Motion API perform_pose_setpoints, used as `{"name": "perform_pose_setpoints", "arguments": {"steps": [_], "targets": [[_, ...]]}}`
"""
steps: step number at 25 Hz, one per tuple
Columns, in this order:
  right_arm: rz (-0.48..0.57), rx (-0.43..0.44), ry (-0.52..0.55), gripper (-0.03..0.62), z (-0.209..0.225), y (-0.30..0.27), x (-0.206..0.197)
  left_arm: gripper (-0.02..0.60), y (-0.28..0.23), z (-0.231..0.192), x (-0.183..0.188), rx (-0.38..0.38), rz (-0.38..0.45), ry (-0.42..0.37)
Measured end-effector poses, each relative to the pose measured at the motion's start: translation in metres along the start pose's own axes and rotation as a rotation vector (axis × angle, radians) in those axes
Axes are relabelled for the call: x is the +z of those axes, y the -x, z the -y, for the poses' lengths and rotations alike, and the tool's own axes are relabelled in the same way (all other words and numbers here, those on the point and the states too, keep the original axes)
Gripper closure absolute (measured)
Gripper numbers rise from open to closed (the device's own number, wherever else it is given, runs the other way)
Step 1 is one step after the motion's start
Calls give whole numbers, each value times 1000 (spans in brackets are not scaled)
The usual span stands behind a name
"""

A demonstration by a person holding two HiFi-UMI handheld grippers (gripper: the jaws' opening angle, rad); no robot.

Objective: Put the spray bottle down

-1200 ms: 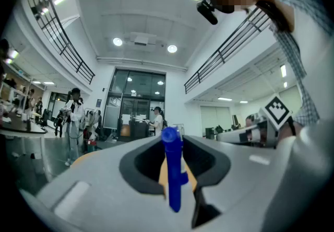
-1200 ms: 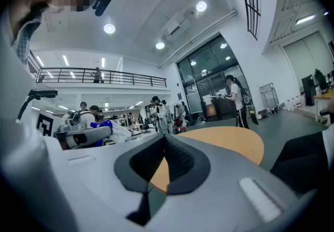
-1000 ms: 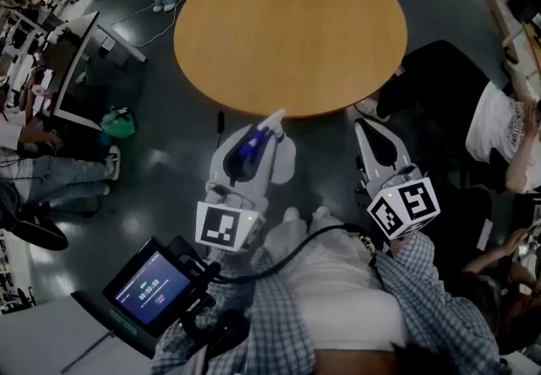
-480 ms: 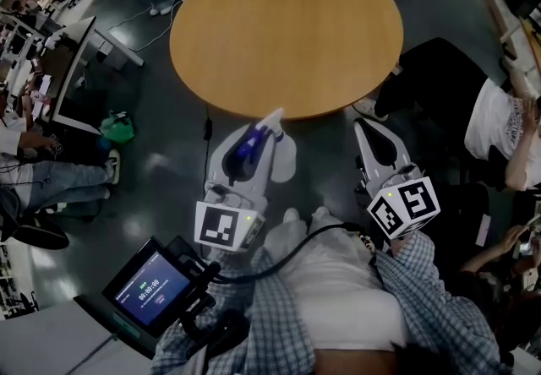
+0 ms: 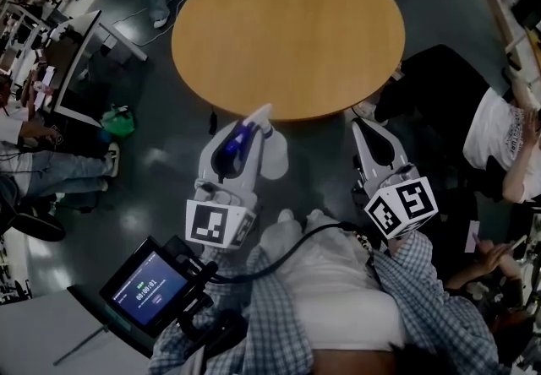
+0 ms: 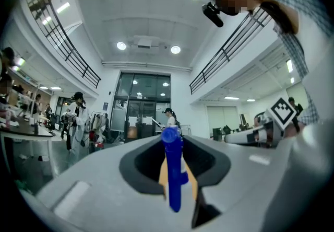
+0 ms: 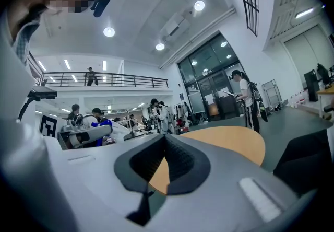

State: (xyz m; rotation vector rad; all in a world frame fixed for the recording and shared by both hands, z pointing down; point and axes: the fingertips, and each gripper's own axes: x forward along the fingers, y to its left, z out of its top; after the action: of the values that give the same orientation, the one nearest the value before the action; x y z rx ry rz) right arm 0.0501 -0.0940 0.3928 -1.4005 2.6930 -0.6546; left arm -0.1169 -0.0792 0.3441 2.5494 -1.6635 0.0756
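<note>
Barely any change: left gripper [image 5: 251, 127] stays clamped on the blue spray bottle [image 5: 232, 145], in the air at the near edge of the round table [image 5: 287, 27], right gripper [image 5: 365, 130] closed and empty, so put-down is still pending.

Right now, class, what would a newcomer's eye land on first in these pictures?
The big round wooden table fills the top of the head view. Just below its near edge, the left gripper is clamped on a blue spray bottle, not yet set down; the right gripper beside it holds nothing.
</note>
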Motion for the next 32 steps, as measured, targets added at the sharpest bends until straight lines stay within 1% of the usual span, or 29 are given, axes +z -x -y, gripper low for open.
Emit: {"name": "perform_pose_setpoints", "arguments": {"steps": [4, 7, 13, 17, 23, 26, 28, 30, 32], "targets": [[2, 21, 7, 589, -3, -4, 3, 476, 3, -18, 9, 52, 18, -27], [2, 16, 13, 589, -1, -1, 6, 476, 6, -24, 9, 68, 41, -15], [16, -13, 20, 589, 4, 10, 15, 476, -2, -16, 18, 29, 49, -40], [22, -28, 28, 589, 4, 17, 18, 476, -4, -8, 29, 15, 85, -26], [36, -60, 35, 589, 9, 24, 21, 476, -7, 5, 33, -20, 90, -31], [42, -77, 30, 589, 9, 30, 19, 476, -4, 11, 26, -35, 87, -14], [48, -91, 29, 589, 7, 37, 17, 476, -1, 18, 26, -57, 85, -20], [63, -100, 40, 589, 8, 39, 22, 476, -4, 24, 35, -79, 103, -41], [82, -94, 76, 589, 12, 37, 37, 476, -12, 29, 48, -86, 145, -50]]}}
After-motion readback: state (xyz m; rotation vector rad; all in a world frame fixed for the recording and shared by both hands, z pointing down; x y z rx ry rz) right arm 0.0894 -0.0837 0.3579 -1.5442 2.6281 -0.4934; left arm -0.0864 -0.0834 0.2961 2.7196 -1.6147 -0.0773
